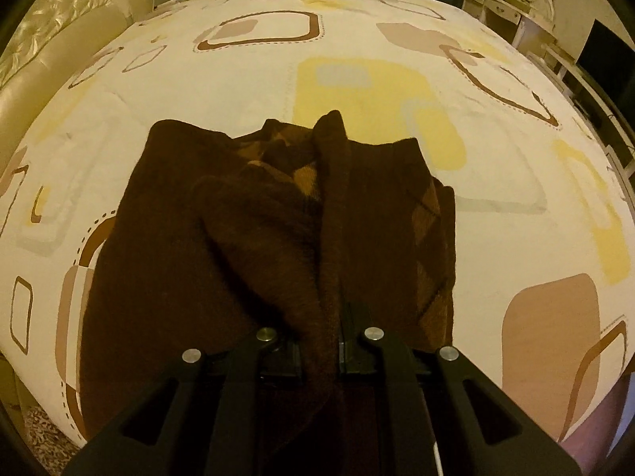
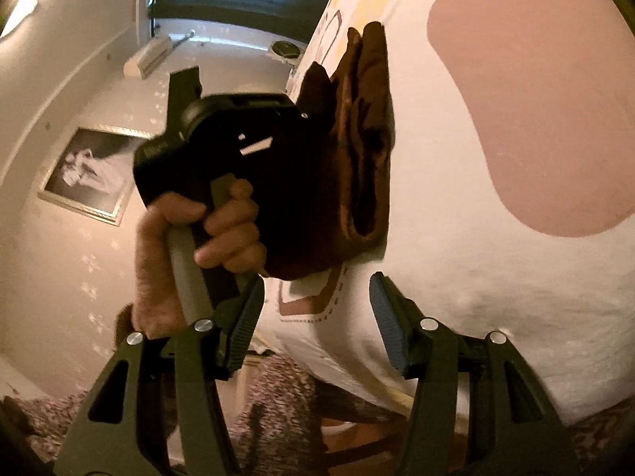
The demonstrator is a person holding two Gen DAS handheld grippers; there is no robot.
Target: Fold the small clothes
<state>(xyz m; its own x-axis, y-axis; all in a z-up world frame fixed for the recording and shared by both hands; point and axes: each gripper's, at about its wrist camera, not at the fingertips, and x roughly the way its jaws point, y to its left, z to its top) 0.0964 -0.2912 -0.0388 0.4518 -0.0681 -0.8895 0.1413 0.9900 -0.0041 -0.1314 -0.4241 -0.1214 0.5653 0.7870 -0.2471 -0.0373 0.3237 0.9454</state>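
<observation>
One brown knit garment lies bunched on the patterned bed sheet. Left hand-held gripper pinches a raised fold at its near edge. Right hand-held gripper gapes wide, holding nothing, beside the bed.
</observation>
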